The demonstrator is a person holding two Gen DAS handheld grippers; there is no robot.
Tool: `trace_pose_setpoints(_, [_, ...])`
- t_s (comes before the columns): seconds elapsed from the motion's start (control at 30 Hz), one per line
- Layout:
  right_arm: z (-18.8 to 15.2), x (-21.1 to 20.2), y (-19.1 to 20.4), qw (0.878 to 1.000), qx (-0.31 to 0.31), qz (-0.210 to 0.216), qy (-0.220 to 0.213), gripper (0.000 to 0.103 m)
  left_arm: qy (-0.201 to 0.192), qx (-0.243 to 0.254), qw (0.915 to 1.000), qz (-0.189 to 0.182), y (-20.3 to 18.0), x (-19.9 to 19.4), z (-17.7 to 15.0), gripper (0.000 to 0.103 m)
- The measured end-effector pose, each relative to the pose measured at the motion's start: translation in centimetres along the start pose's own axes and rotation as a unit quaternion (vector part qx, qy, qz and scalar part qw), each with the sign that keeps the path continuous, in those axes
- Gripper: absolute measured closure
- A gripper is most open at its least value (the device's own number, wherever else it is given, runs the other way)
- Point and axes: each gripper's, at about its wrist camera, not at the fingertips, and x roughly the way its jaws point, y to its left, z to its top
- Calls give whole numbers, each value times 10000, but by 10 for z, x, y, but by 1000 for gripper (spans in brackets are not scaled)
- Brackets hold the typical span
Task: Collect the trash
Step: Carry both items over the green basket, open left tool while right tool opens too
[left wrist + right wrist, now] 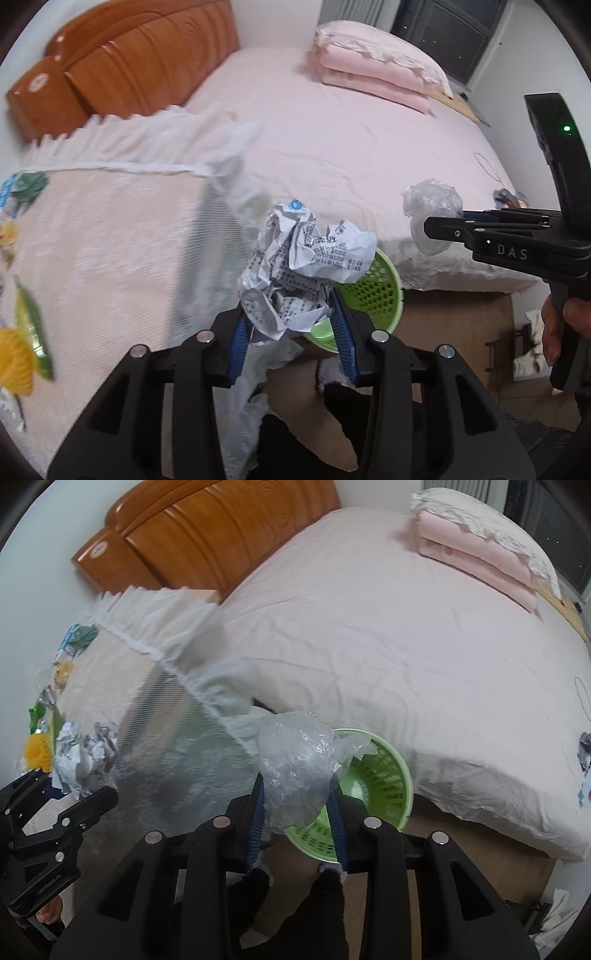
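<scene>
My left gripper (290, 314) is shut on a crumpled printed paper ball (303, 258), held above the green mesh trash basket (373, 291) on the floor beside the bed. My right gripper (297, 794) is shut on a crumpled clear plastic bag (299, 768), also above the basket (384, 779). The right gripper with the plastic (432, 206) shows at the right of the left wrist view. The left gripper with the paper (79, 755) shows at the left of the right wrist view.
A table with a white lace cloth (110, 240) stands at left, with snack wrappers (26, 321) along its far left edge. A pink bed (369, 627) with a folded quilt (480, 557) and a wooden headboard (207, 528) lies behind. A cardboard box (454, 325) sits under the bed edge.
</scene>
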Motion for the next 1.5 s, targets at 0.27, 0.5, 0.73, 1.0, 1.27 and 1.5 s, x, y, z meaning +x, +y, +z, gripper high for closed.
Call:
trace_pose_setpoints(0.27, [1, -7, -104, 9992, 351, 53, -181, 70, 725, 399, 9964, -195, -95, 100, 37, 61])
trace_pose_setpoints(0.5, [13, -4, -147, 9988, 402, 179, -196, 69, 697, 478, 9963, -118, -133, 113, 56, 25])
trace_pose_setpoints(0.73, [12, 2, -159, 9987, 307, 409, -82, 69, 291, 279, 9988, 278, -131, 84, 69, 12])
trace_pose_setpoints(1.0, [-1, 27, -123, 9972, -170, 666, 293, 42, -483, -548, 9909, 1131, -80, -2, 58, 8])
trace_pose_setpoints(1.27, [-8, 48, -72, 9949, -699, 478, 544, 2, -796, -1295, 9767, 1516, -35, -53, 34, 8])
trace_pose_setpoints(1.5, [-4, 50, -34, 9928, -920, 573, 502, 2, -838, -1612, 9679, 1735, -5, -74, 7, 8])
